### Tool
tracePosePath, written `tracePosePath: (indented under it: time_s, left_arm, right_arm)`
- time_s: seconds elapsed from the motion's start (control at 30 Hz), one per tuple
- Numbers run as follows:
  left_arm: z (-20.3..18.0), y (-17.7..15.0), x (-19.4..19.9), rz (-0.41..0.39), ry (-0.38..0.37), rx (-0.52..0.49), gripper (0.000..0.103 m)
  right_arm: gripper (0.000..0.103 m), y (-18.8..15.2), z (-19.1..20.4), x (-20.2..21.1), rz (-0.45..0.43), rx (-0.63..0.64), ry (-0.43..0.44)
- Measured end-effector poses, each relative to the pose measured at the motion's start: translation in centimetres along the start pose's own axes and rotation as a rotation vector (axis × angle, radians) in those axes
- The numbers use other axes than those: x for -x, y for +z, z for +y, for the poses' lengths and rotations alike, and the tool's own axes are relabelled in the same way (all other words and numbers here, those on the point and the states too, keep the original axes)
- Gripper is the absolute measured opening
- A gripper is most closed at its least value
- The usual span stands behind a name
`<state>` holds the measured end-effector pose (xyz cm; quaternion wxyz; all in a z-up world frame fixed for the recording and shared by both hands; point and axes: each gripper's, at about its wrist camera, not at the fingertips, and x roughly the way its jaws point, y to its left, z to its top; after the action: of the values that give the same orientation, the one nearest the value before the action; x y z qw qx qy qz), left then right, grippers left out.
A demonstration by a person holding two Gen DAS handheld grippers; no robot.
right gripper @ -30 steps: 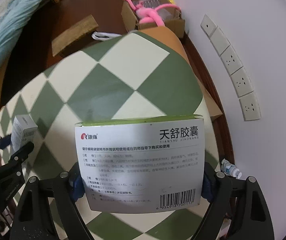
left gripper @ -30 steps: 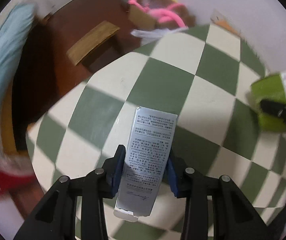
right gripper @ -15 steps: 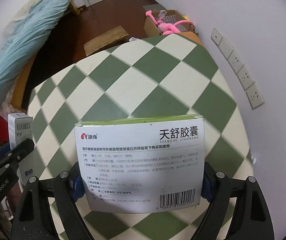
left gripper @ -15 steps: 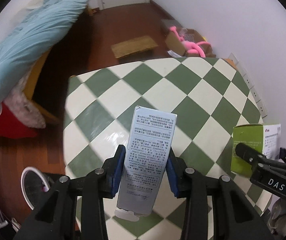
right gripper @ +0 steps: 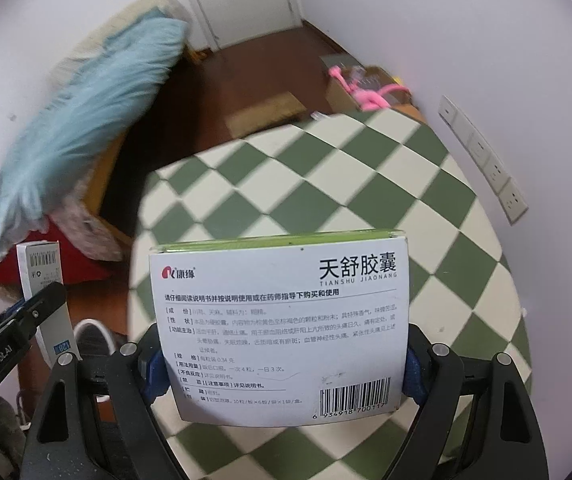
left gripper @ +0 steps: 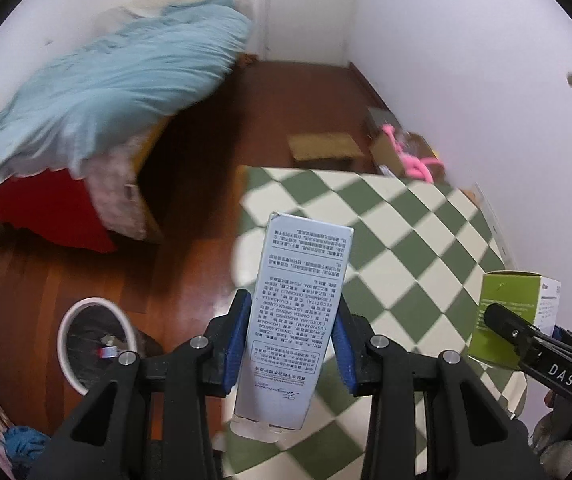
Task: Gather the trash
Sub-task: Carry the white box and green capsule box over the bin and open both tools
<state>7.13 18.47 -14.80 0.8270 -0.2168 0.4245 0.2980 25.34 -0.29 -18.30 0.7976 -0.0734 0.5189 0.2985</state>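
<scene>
Trash: two empty-looking cartons, a narrow silver carton (left gripper: pixel 300 320) and a wide white-and-green medicine box (right gripper: pixel 281 320), both held in the air above the near edge of the checkered table (left gripper: pixel 406 240).
Handling: thin card, likely light and easily crushed; stiffest across the side walls, so a hold low on the narrow sides suits both.
Left gripper (left gripper: pixel 292 344): clamped on the silver carton, pads on its long side edges near the lower half, carton upright.
Right gripper (right gripper: pixel 281 364): spread wide yet clamped on the medicine box, pads on its two short ends.
Bin (left gripper: pixel 97 344): white, black-lined, on the wooden floor (left gripper: pixel 205 280) beyond the table's left edge, some scraps already inside.
Risk: smooth card may slip if squeezed loosely.
</scene>
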Motion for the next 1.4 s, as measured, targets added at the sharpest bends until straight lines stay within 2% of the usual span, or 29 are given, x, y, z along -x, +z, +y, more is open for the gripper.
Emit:
tracePosePath:
  time_s: [0.17,0.47,0.6,0.77,0.93,1.1,1.13,1.17,1.2,1.23,1.27,1.4]
  left_arm:
    - [7.1,-0.6,3.1,-0.052,0.054,0.070,0.035]
    - [19.8,-2.5,4.4,-0.058,0.137,0.231,0.035]
    - [27.1,-4.2,2.6,0.004,0.138,0.359,0.035]
    - [37.3,-7.2,-1.9,0.126,0.107,0.554,0.035]
    - [42.9,-9.0,-7.6,0.237,0.043,0.650,0.035]
    - [45.2,-9.7,-12.1,0.334,0.023,0.676,0.036]
    - [45.3,-9.6,-12.6,0.347,0.030,0.676,0.040]
    - [45.7,-9.6,-13.0,0.357,0.035,0.679,0.058]
    - [46.2,-9.8,-13.3,0.361,0.038,0.690,0.071]
    - [46.7,-10.0,-13.4,0.357,0.042,0.711,0.093]
    - [47.2,-10.0,-13.5,0.352,0.046,0.721,0.098]
    - [48.7,-11.5,-12.2,0.355,0.105,0.750,0.098]
  right_arm:
    - [0.088,-1.7,6.8,1.1,-0.017,0.049,0.084]
    - [0.088,-4.3,22.7,-1.6,0.068,0.227,0.264]
    - [0.088,-6.3,31.0,-5.2,0.147,0.331,0.308]
    - [0.088,-9.5,39.3,-11.5,0.275,0.424,0.327]
    - [0.088,-12.5,45.1,-19.4,0.405,0.484,0.290]
    - [0.088,-14.9,48.5,-25.6,0.504,0.516,0.254]
    - [0.088,-15.2,49.0,-26.5,0.516,0.523,0.248]
    - [0.088,-15.5,49.5,-27.5,0.531,0.525,0.246]
    - [0.089,-15.5,49.7,-28.4,0.543,0.527,0.241]
    - [0.089,-15.8,50.2,-29.1,0.555,0.533,0.240]
    - [0.090,-16.3,50.8,-30.0,0.573,0.541,0.240]
    - [0.092,-17.6,51.7,-33.4,0.644,0.534,0.230]
